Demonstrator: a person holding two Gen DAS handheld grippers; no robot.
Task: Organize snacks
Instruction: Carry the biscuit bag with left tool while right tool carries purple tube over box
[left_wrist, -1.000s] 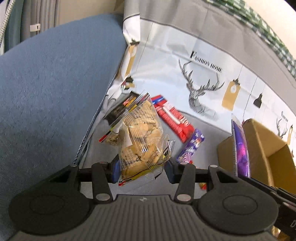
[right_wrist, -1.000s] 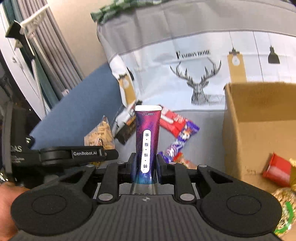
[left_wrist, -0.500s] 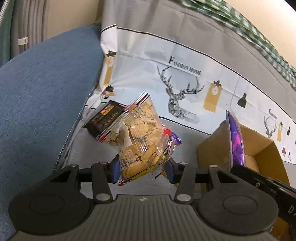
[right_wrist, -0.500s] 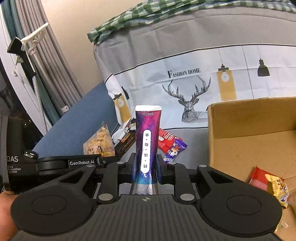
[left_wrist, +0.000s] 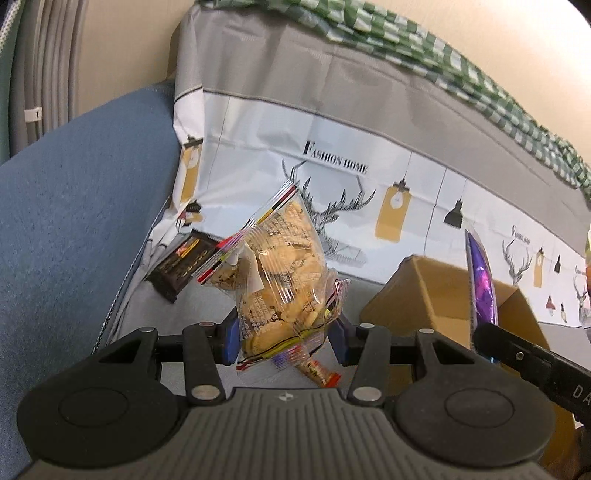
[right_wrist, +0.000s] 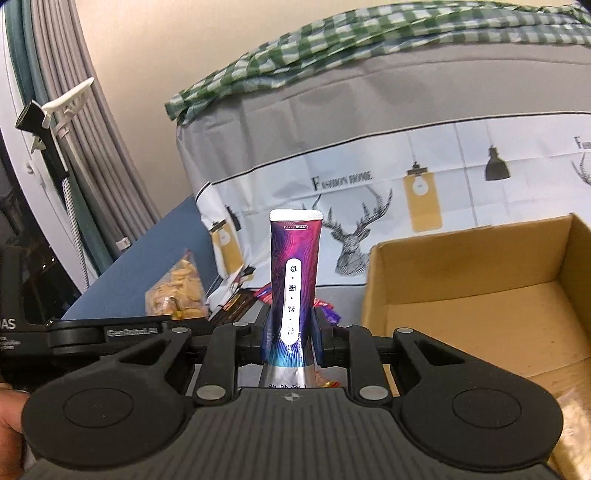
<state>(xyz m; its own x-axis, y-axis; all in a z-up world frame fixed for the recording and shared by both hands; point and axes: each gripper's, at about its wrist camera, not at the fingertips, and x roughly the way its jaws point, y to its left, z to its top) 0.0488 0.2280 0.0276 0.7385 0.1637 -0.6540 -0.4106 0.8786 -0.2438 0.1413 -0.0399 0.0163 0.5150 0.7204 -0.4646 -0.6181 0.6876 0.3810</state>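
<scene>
- On the sofa seat, between a blue cushion (left_wrist: 74, 229) and a box (left_wrist: 443, 295): lying loose, a dark packet (left_wrist: 181, 264) against the printed cover (left_wrist: 369, 140), with an orange-red wrapper (left_wrist: 319, 371) showing below the held bag.
- Left gripper (left_wrist: 284, 341): clamping a clear bag of biscuits (left_wrist: 280, 284) by its lower end, jaws partly apart with the blue pads pressing both sides; bag standing up and leaning slightly, lifted clear of the seat.
- Right gripper (right_wrist: 291, 339): pinching a purple pouch (right_wrist: 295, 284) near its bottom, jaws nearly closed on the thin pack; pouch standing upright, white top seal uppermost.
- Sitting open to the right of the pouch in the right view, the box (right_wrist: 480, 295), its floor mostly bare where visible; pouch outside the box, just beside its left wall.
- Showing edge-on at the right of the left view, the same pouch (left_wrist: 480, 280), in front of the box.
- Draping over the sofa back, a green checked cloth (right_wrist: 332, 48).
- Peeking in at the lower left of the right view, part of a hand (right_wrist: 9, 417).
</scene>
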